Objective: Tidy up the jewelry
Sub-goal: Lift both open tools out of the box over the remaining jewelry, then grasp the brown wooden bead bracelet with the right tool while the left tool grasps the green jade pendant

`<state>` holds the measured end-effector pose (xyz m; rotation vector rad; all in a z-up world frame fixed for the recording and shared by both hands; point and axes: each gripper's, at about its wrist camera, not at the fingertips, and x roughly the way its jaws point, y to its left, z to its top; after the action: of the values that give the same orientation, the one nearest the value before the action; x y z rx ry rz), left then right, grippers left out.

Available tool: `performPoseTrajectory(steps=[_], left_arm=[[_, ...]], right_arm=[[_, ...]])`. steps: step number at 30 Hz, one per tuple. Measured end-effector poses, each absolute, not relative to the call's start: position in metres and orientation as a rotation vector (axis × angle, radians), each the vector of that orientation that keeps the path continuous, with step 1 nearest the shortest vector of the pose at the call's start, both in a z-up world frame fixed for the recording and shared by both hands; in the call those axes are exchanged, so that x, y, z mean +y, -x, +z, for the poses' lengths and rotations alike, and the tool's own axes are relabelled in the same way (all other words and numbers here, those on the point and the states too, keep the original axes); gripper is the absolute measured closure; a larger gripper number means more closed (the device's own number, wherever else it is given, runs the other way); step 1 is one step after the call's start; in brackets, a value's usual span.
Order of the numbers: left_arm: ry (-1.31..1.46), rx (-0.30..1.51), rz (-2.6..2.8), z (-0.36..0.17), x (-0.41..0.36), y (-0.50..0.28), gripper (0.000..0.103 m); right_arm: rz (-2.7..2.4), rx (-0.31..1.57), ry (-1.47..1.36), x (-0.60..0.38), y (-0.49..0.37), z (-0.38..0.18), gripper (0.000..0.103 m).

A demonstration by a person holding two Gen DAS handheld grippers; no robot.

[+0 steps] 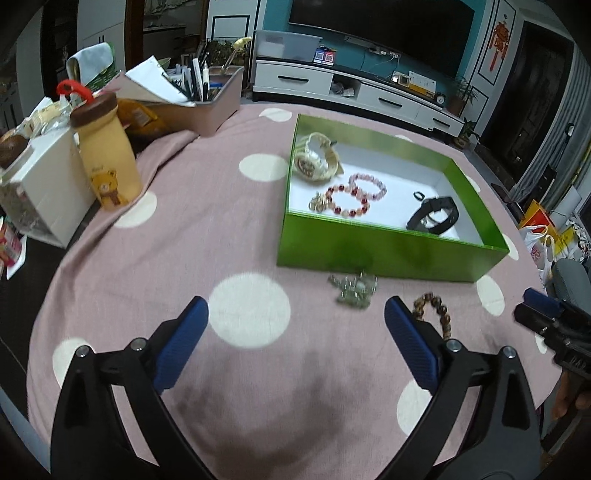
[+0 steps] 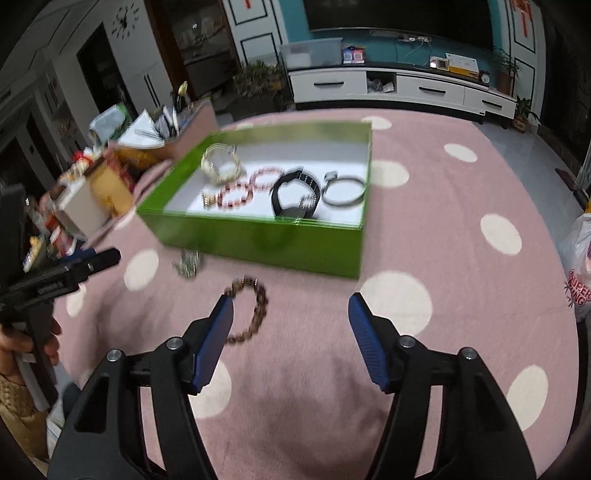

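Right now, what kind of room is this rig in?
Most likely a home living room: a large dark TV on a teal wall above a low white media cabinet, and a wall clock. Work surface is a pink polka-dot cloth.

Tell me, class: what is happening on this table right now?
A person is sorting jewelry into a green box with two handheld grippers. Watches and bead bracelets already lie inside. A brown bead bracelet and a silvery piece remain on the pink spotted cloth. Both the left gripper and right gripper are open, holding nothing.
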<state>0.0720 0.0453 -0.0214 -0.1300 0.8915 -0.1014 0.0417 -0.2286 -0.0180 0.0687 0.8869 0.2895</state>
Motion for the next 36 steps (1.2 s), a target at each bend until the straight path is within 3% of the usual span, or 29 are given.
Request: performPoseTrajectory(steps=[16, 26, 29, 36], left_arm=[[0.089, 0.963, -0.121, -0.055, 0.03, -0.056, 0.006], [0.094, 0.974, -0.129, -0.062, 0.03, -0.062, 0.006], [0.09, 0.973, -0.135, -0.062, 0.028, -0.064, 0.006], [0.087, 0.97, -0.158, -0.063, 0.02, -0.074, 0.006]], right_arm=[[0.335, 0.961, 0.004, -0.188, -0.052, -0.065, 0.039], [0.32, 0.95, 0.078, -0.169, -0.071, -0.077, 0.072], [0.298, 0.929, 0.125, -0.165, -0.074, -0.077, 0.092], [0.281, 0.864, 0.081, -0.178, -0.072, -0.065, 0.093]])
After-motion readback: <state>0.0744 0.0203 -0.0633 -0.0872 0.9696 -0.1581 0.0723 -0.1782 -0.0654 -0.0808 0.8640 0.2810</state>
